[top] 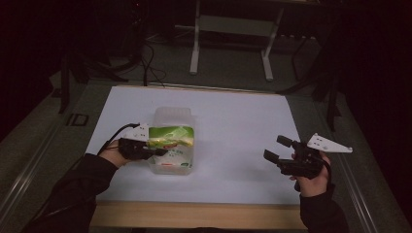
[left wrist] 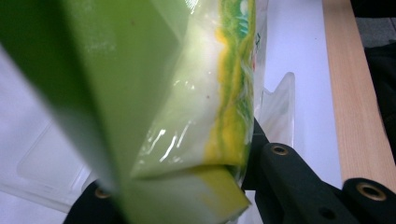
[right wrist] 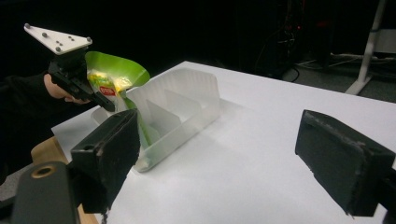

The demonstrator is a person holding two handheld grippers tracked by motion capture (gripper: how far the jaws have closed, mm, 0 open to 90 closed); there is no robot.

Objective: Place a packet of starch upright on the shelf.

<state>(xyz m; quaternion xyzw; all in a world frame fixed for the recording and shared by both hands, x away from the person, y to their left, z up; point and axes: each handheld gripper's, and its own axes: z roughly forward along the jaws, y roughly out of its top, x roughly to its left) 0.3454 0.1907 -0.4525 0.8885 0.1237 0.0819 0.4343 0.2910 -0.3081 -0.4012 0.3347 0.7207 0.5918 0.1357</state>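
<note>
In the high view, the left gripper [top: 156, 152] had its jaws clamped on the edge of a glossy green and yellow plastic packet [top: 171, 137]. It held the packet over the near half of a translucent, oblong plastic container with inner dividers [top: 171, 116], which stood on the white table sheet [top: 243, 126]. The grip on the packet's rim probably served to hang it upright so it could slip between the dividers. The right gripper [top: 276, 149] rested well apart at the right of the sheet, jaws spread and holding nothing, likely kept clear of the work.

In the left gripper view, the packet [left wrist: 187, 93] sat right against the lens, its crinkled film pinched between the black jaws, with the container's pale wall [left wrist: 280, 100] just behind and the table's wooden edge [left wrist: 355, 93] beyond.

In the right gripper view, its own two jaws stood wide with bare sheet [right wrist: 261, 140] between them. Farther off, the left gripper [right wrist: 105, 103] held the packet [right wrist: 116, 74] by its side, the lower end already down inside the container's [right wrist: 187, 100] nearest compartment; whether it touched the bottom I could not tell.
</note>
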